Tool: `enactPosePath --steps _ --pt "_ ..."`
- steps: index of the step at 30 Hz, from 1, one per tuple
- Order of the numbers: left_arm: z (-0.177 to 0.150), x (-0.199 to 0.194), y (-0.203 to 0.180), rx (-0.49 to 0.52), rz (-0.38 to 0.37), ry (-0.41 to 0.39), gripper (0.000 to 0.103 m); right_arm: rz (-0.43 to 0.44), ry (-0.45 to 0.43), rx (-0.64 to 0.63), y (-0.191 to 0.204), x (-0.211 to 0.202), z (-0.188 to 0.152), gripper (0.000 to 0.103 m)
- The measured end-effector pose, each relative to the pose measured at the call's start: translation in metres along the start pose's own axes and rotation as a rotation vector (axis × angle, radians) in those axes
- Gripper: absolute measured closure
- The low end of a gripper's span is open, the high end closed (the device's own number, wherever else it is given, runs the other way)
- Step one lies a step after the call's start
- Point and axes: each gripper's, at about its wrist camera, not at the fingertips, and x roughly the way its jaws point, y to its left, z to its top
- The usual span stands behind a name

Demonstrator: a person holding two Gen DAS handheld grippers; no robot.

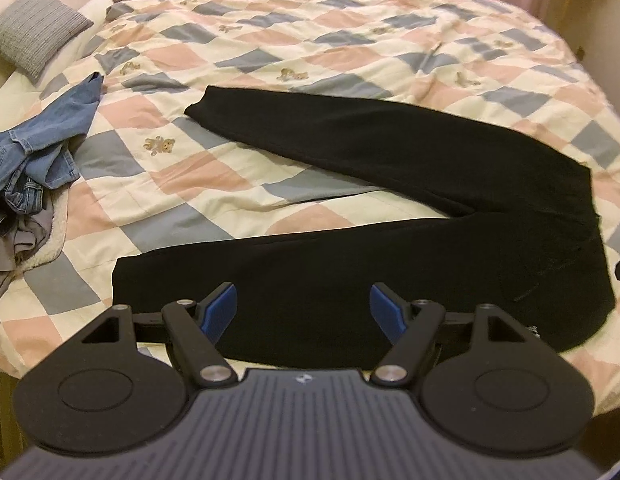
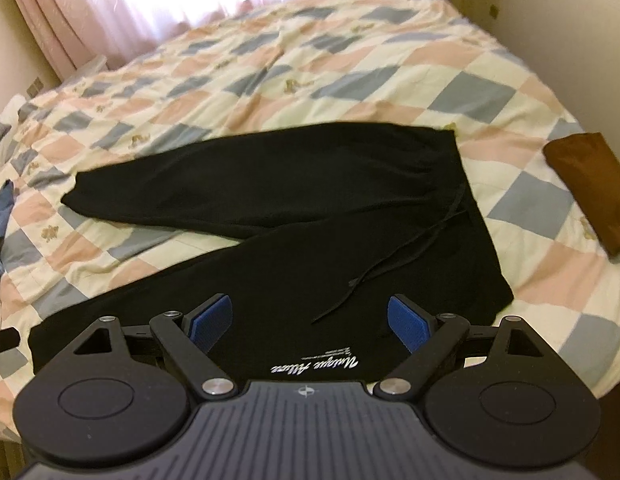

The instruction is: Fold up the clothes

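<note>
Black sweatpants (image 1: 390,200) lie flat on the checked quilt, legs spread in a V toward the left, waistband at the right. In the right wrist view the pants (image 2: 290,208) show a loose drawstring (image 2: 390,268) and white script lettering (image 2: 314,364) near the front edge. My left gripper (image 1: 302,308) is open and empty, hovering over the near leg close to its cuff. My right gripper (image 2: 310,320) is open and empty, above the waist part near the lettering.
A pile of blue jeans and grey clothes (image 1: 30,160) lies at the left of the bed. A grey pillow (image 1: 34,32) is at the far left. A brown folded item (image 2: 590,188) lies at the right bed edge. Pink curtains (image 2: 70,20) hang behind.
</note>
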Motion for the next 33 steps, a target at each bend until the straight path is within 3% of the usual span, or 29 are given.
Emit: enactPosePath --steps 6,12,22,29,33 --pt "0.021 0.043 -0.007 -0.023 0.021 0.059 0.032 0.019 0.079 -0.061 -0.019 0.051 0.030 0.015" --pt "0.047 0.105 -0.012 0.052 -0.039 0.028 0.032 0.059 0.111 -0.116 -0.028 0.107 0.061 0.015" --pt "0.123 0.220 -0.007 0.314 -0.174 -0.114 0.033 0.180 0.079 -0.165 -0.056 0.209 0.118 0.017" --pt "0.161 0.268 -0.026 0.518 -0.290 -0.179 0.035 0.267 0.044 -0.179 -0.058 0.259 0.161 0.019" --pt "0.185 0.286 -0.030 0.631 -0.333 -0.227 0.039 0.304 0.027 -0.252 -0.050 0.273 0.181 0.019"
